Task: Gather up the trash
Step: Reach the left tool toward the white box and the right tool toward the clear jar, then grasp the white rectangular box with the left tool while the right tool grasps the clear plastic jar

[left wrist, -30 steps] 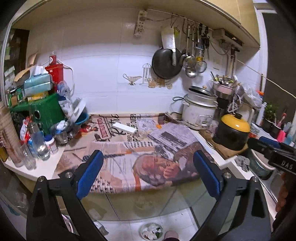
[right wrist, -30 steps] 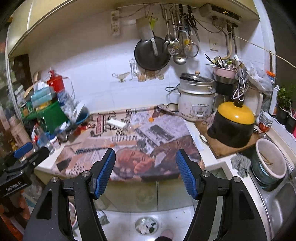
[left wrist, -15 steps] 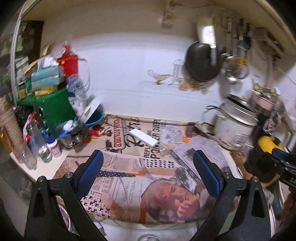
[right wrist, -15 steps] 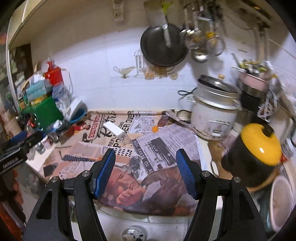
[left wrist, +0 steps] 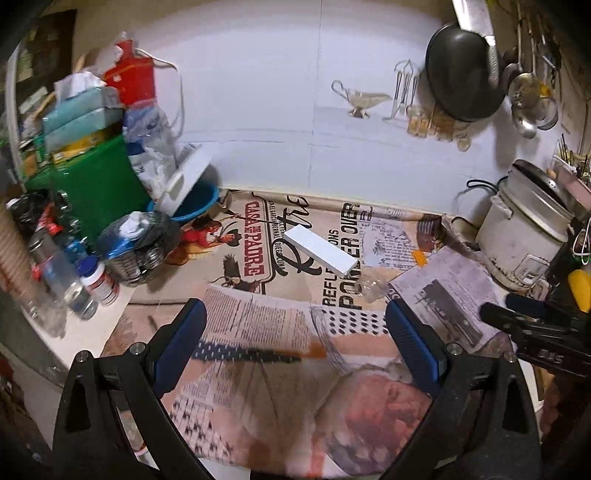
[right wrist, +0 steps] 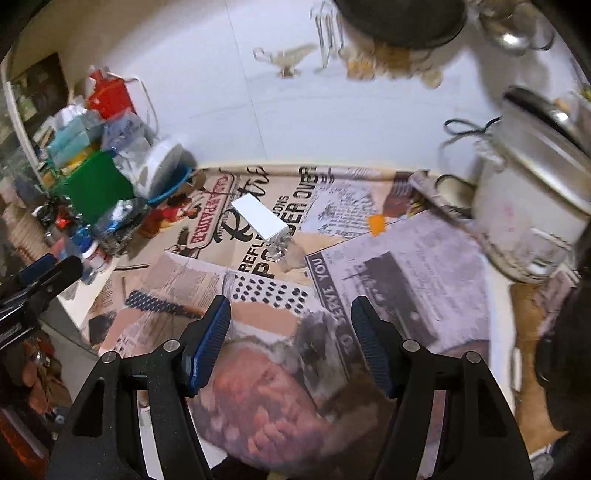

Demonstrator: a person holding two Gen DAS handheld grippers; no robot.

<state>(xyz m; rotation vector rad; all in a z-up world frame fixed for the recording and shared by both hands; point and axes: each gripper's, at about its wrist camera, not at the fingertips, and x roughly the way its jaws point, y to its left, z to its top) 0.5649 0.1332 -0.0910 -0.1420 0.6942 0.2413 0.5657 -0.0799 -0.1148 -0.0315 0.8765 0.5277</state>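
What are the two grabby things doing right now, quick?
Left hand-held gripper: open, holding nothing, above the newspaper.
Right hand-held gripper: open, holding nothing, also above the newspaper.

We've got newspapers [left wrist: 295,332] spread over most of the worktop [left wrist: 88,332], with a white box [left wrist: 320,250], a crumpled clear wrapper [left wrist: 371,288] and an orange scrap [left wrist: 420,257] on them, rice cooker [left wrist: 524,236] at right.

Motion blur softens the rice cooker [right wrist: 532,206] and the left-hand clutter around the green bin [left wrist: 92,184] — labels unreadable. The hanging black pan [right wrist: 399,18] is cropped by the top edge. The clear crumpled item [left wrist: 371,288] beside the white box [left wrist: 320,249] — identity indeterminate.
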